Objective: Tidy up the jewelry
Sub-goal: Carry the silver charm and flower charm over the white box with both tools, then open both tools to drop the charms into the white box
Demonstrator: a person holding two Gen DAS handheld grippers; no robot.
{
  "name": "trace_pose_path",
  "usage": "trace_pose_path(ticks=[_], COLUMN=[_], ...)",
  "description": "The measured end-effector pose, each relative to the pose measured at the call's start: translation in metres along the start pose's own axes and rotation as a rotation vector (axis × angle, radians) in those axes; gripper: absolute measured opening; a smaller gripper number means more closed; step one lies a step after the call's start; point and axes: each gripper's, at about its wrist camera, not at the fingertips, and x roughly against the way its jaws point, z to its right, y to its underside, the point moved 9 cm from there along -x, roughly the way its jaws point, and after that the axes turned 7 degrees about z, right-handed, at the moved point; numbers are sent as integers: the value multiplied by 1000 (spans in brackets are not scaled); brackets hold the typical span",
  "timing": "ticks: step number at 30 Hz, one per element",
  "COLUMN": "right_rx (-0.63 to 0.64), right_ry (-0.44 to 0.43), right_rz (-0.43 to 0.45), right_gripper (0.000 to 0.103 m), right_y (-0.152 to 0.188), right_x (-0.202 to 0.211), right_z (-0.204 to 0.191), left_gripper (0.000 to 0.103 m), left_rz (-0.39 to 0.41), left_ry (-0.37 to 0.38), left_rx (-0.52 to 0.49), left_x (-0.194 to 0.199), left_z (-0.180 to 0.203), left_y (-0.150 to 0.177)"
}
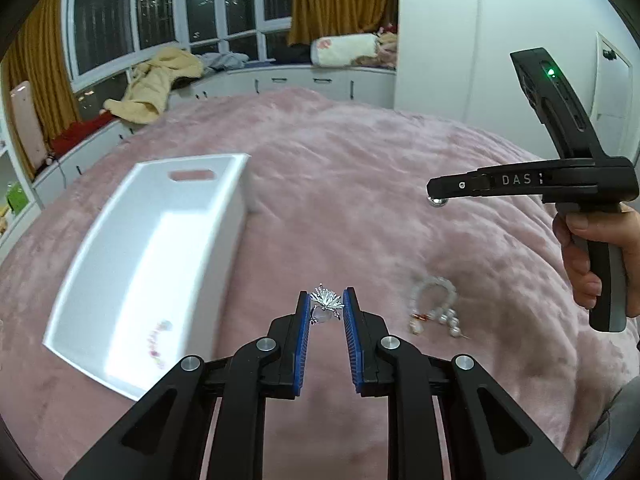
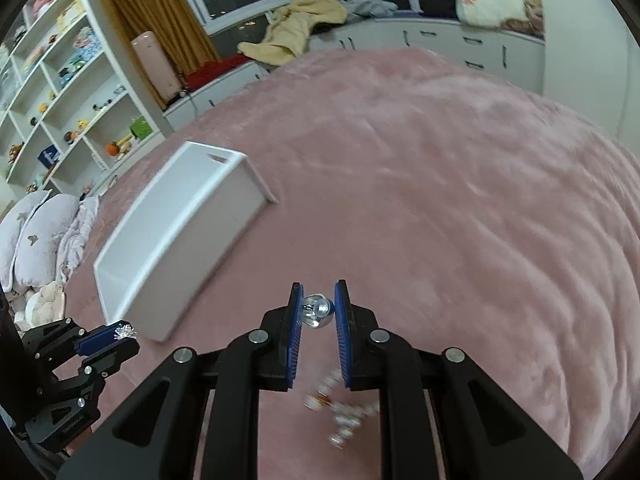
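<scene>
My left gripper [image 1: 327, 307] is shut on a spiky silver brooch [image 1: 326, 300], held above the pink bedspread just right of the white box [image 1: 224, 216]. My right gripper [image 2: 319, 307] is shut on a round silver bead piece [image 2: 318, 310]; in the left wrist view it hangs at the right [image 1: 438, 199] with the silver piece [image 1: 437, 201] under its tip. A beaded bracelet with charms [image 1: 436, 304] lies on the bedspread between the two grippers, blurred below the right fingers [image 2: 340, 408]. A pink bead string [image 1: 158, 344] lies inside the white box.
The pink bedspread [image 1: 360, 168] covers the bed. A person's hand [image 1: 580, 256] grips the right handle. White cabinets and a window seat with clothes [image 1: 156, 80] run behind; shelves [image 2: 60, 92] and pillows [image 2: 36, 224] stand at the left.
</scene>
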Motion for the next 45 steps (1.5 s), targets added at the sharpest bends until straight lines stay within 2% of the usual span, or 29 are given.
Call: trace_pose_path(ticks=[9,16,22,28,33,39,40,42,43,44,45], right_rx=[119,251,324,315,306,290,273,245,232,218,210], right_ry=[-10,-8,-56,-107,-120,-138,-142,-151,-151,-142,-125], right_rz=[5,-26,-77,-135,-222,-275,-272,-261,-255,-241,-220], right_gripper=[17,17,16,16,17,18,20,31,47,74,88], right_y=[-42,-50,-41,-30,0,12,10,7,4,1,-3], right_x=[-22,-54,-94,-123,-151,-166,-165,-163,-162,-160,-156], right_z=[-76,-140,-204,-235,-250,-257,-255,-254,-252,-248,-243], left_gripper=[22,22,22,22,22,36,40,46,54,60,75], left_rz=[46,45,15,-20,-56,-93,-96,-94,-90,-84,-75], left_ry=[-91,-147,-158,-148,-127,-133,-132,-130,-130,-128,-122], left_rx=[36,87,138,161,163,150,150,151,151,155,160], left_x=[32,42,33,15,-6,-18,-19,-18,-18,-16,-14], left_z=[-75,-129,-158,-171,-172,-172,-172,-173,-172,-172,-171], left_y=[-15,-9,8,23,31,41,42,43,43,42,41])
